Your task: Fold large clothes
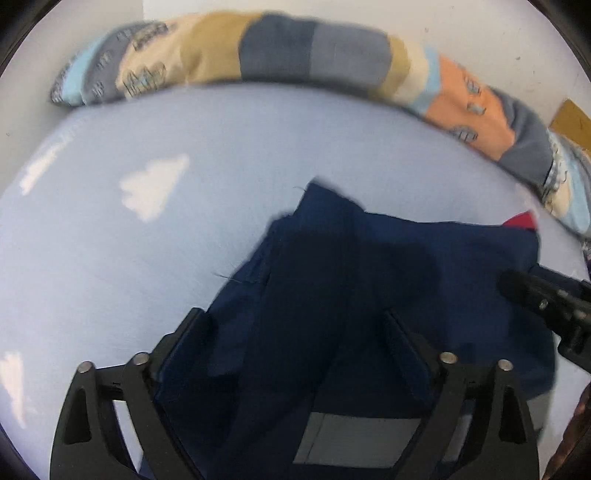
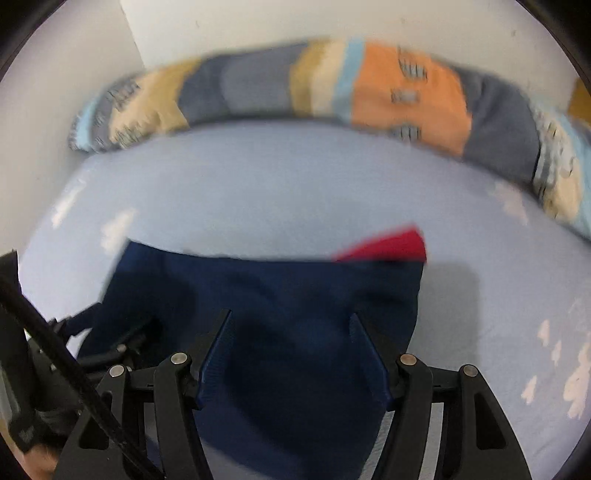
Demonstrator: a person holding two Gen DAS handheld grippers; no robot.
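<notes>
Both the left gripper [image 1: 295, 332] and right gripper [image 2: 291, 336] hover with fingers spread wide, empty, over the navy garment [image 1: 369, 266] on the bed [image 1: 147, 258]; snagging one layer would likely undo the fold.

Location: a home bedroom. Indicators: a bed with a pale blue cloud-print sheet [image 1: 221, 229], a long patchwork bolster [image 2: 406, 88] against the white wall [image 2: 258, 22], in a corner.
</notes>
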